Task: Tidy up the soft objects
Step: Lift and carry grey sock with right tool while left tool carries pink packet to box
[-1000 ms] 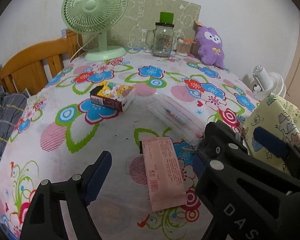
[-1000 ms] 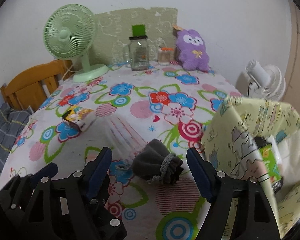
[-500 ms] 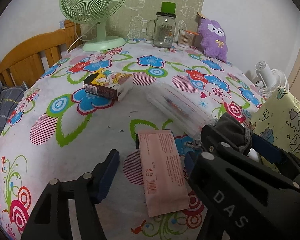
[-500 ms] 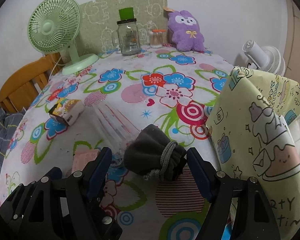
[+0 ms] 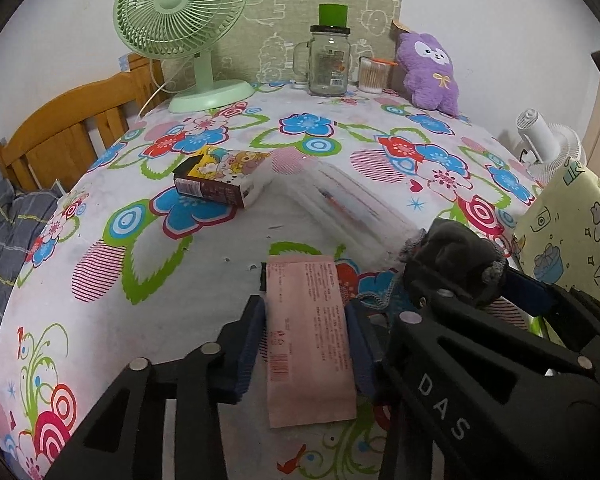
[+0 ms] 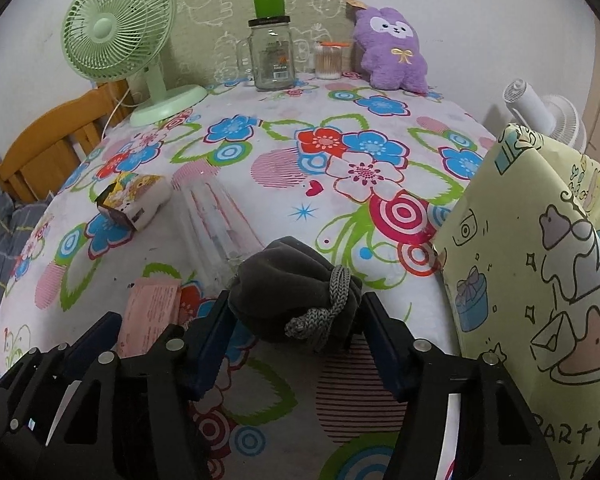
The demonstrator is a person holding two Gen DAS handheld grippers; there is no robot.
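A flat pink packet (image 5: pixel 308 336) lies on the floral tablecloth, and my left gripper (image 5: pixel 306 340) has closed its blue pads against the packet's two long sides. The packet also shows in the right wrist view (image 6: pixel 150 316). A dark grey drawstring pouch (image 6: pixel 296 292) sits on the table between the pads of my right gripper (image 6: pixel 296 320), which are closed on its sides. The pouch also shows in the left wrist view (image 5: pixel 456 264). A purple plush toy (image 6: pixel 392 48) stands at the back.
A yellow patterned bag (image 6: pixel 540 280) stands open at the right edge. A small cartoon box (image 5: pixel 224 180), a clear plastic sleeve (image 5: pixel 352 212), a green fan (image 5: pixel 184 28), a glass jar (image 5: pixel 328 60) and a swab cup (image 5: pixel 372 76) are on the table. A wooden chair (image 5: pixel 60 136) stands left.
Both grippers moved forward and down and closed: the left onto the pink packet, the right onto the grey pouch.
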